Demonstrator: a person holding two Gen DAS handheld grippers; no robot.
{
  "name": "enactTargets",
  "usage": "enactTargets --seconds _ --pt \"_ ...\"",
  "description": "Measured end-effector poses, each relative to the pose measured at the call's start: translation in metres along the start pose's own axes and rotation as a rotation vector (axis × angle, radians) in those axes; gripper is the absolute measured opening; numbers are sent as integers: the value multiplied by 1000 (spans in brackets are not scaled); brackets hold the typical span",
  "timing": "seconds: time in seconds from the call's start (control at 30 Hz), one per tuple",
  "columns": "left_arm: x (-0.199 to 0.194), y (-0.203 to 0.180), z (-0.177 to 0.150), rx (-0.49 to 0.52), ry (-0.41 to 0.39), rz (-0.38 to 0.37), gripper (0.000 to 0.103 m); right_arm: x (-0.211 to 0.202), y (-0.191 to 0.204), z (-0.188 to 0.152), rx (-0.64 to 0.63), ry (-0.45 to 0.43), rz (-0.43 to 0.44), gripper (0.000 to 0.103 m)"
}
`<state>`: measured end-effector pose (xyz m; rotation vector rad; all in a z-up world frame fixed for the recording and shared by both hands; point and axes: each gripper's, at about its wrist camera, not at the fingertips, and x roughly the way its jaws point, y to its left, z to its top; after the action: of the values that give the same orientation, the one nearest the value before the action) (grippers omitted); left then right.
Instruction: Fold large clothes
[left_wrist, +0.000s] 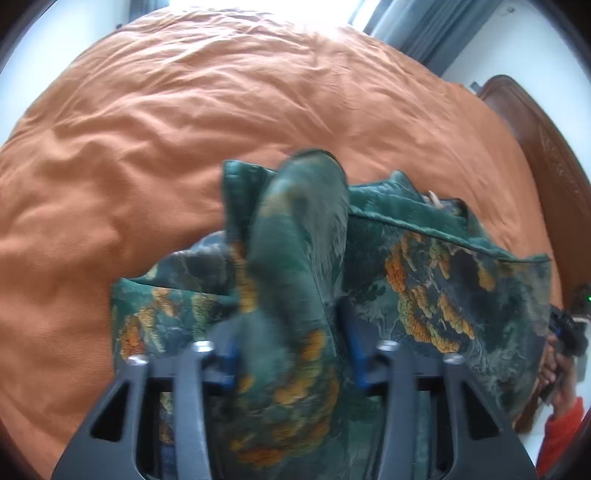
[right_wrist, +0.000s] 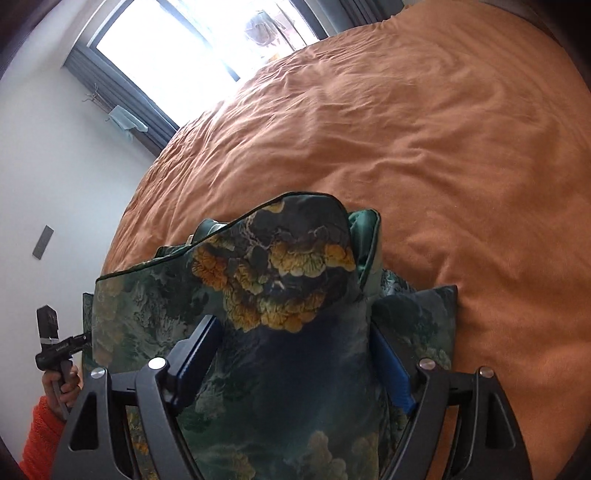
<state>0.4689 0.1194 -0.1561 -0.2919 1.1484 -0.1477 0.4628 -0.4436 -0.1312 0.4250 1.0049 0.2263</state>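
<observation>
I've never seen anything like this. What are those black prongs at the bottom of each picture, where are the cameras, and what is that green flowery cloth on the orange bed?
There is no robot here. A person holds a hand tool in each hand, and each tool ends in two black fingers with blue pads. A wide-angle camera sits on each tool and looks forward along the fingers, so the room appears curved.

One picture comes from the left gripper, the other from the right gripper. Each has a bunch of the green floral garment between its fingers. The cloth is raised above the orange bedspread.

At each picture's edge you can see the person's other hand with its tool.
</observation>
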Motion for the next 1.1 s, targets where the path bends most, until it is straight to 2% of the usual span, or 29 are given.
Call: enactTargets --seconds 0.03,0.07,0.13,0.23,0.33,0.43,0.53,0.7,0.9,1.1 --pt "-3 1 -1 -4 -16 17 17 -1 3 0 -12 -4 -19 31" --pt "-7 2 -2 -12 -33 20 14 -1 4 0 -19 -8 -56 17" --pt "-21 2 -6 -11 -89 34 11 -7 5 0 -13 -27 -114 12" --pt "-48 -8 -10 15 -186 70 8 -26 18 0 -64 -108 -147 11" --pt "-67 -21 -6 60 -296 140 8 -47 40 6 -125 -206 -166 11" --pt "-65 -26 4 67 -365 194 8 -58 62 19 -179 -294 -194 11" --pt "-31 -14 12 50 -315 215 9 -43 61 36 -162 -286 -208 11" --pt "18 7 -7 55 -245 216 12 26 29 26 -153 -131 -272 11" --pt "37 20 -16 29 -237 157 19 57 8 4 -134 -111 -240 15" --pt "49 14 -26 64 -280 180 22 70 -6 -10 -110 -147 -193 19"
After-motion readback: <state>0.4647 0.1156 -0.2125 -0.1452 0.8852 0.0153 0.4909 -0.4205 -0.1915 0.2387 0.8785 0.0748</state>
